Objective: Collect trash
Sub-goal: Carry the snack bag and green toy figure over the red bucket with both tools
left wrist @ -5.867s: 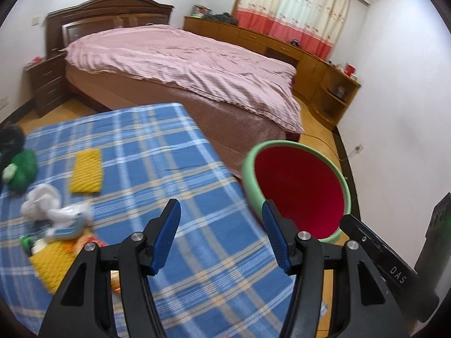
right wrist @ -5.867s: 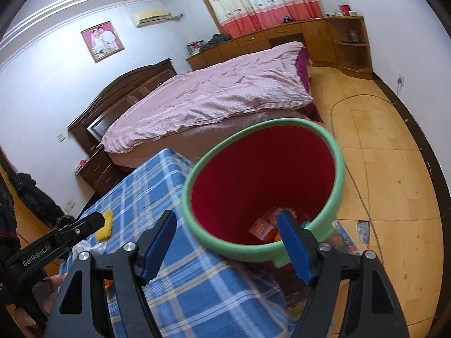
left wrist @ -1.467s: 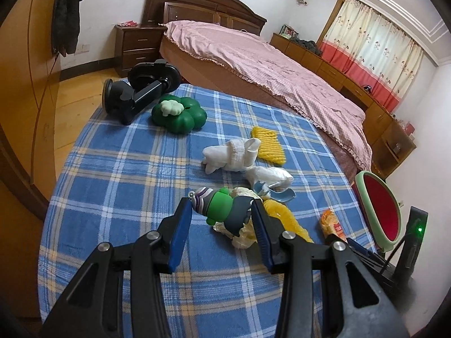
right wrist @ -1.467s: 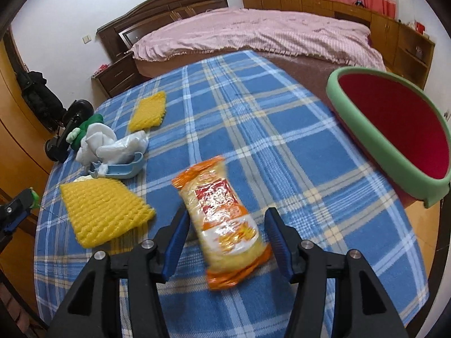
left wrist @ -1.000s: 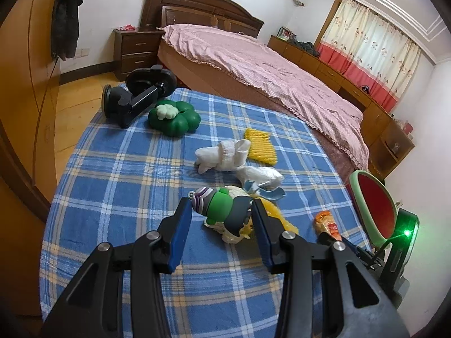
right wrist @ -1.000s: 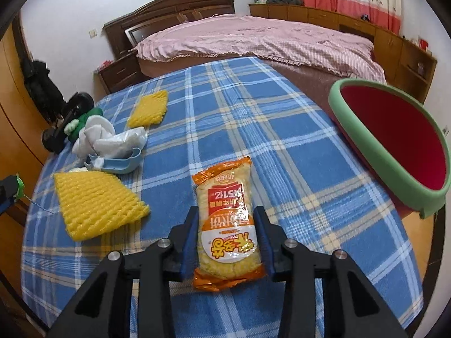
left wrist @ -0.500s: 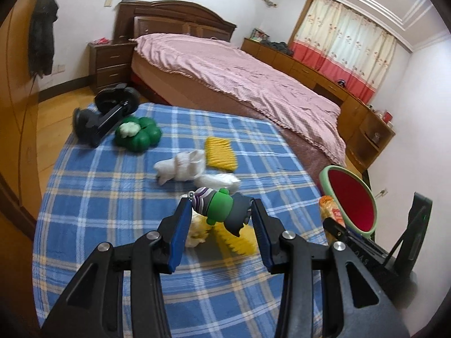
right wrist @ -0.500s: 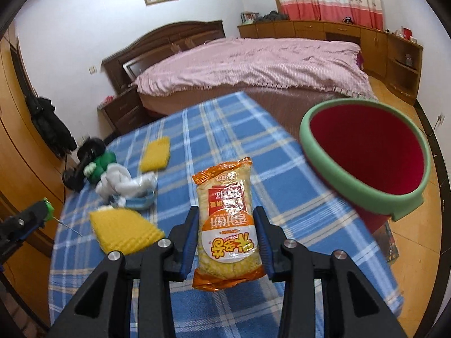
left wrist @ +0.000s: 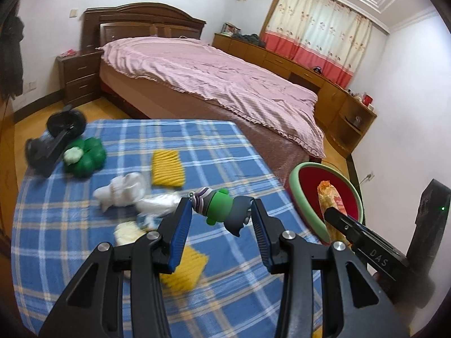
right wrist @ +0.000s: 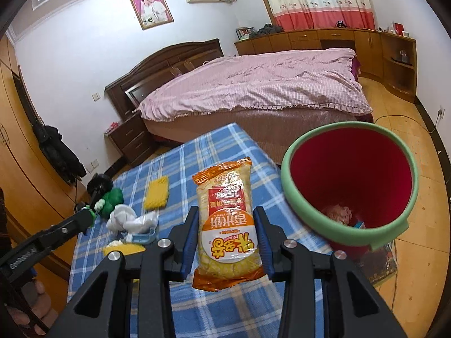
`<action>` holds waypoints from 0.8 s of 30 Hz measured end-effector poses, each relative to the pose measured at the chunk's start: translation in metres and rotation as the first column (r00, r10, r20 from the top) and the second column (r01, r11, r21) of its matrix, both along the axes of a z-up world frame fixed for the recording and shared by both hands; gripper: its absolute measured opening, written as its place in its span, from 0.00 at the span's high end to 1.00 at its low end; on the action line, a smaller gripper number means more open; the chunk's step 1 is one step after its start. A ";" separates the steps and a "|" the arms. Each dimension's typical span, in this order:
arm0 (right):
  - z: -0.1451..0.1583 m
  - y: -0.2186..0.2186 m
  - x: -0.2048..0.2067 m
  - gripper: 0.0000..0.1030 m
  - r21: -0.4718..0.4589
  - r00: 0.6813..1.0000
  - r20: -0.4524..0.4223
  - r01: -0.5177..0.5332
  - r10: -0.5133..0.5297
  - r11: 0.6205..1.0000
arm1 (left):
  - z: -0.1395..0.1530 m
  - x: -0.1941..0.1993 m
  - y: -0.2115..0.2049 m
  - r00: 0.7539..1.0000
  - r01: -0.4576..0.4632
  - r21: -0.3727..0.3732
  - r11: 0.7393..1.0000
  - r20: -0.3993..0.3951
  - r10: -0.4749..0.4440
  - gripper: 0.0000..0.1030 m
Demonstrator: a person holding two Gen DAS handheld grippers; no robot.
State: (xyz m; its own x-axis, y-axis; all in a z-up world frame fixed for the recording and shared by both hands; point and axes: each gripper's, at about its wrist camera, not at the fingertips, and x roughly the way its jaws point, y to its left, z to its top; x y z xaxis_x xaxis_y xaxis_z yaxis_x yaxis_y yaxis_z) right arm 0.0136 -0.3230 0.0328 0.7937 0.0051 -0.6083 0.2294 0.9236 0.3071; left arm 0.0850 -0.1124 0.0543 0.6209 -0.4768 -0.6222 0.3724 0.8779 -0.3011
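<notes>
- The right gripper (right wrist: 227, 242) is clamping an orange snack packet (right wrist: 225, 222) between its blue pads, holding it upright in the air above the table's right edge.
- The left gripper (left wrist: 221, 222) is gripping a small green and grey toy-like piece of trash (left wrist: 222, 208), lifted clear of the checked tablecloth (left wrist: 84, 253).
- The red bin with a green rim (right wrist: 298, 197) is standing on the floor just off the table's right edge, with some scraps already lying at its bottom.
- Judging by this, the carrying step is under way: both items are heading for the bin.
- The next move is calling for bringing each gripper over the bin's mouth, then loosening the jaws.
- Yellow foam pads, white wrappers and a green object are lying near the table's left side, not yet collected.
</notes>
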 end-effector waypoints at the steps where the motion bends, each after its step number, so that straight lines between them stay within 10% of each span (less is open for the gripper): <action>1: 0.001 -0.004 0.000 0.60 0.004 1.000 0.003 0.003 -0.003 1.000 | 0.000 0.001 -0.005 1.000 0.006 0.002 1.000 -0.001 -0.006 0.57; 24: -0.019 -0.139 -0.010 0.60 0.044 0.969 -0.028 0.245 -0.244 0.968 | -0.023 0.030 -0.173 0.964 0.262 0.039 0.964 -0.047 -0.260 0.57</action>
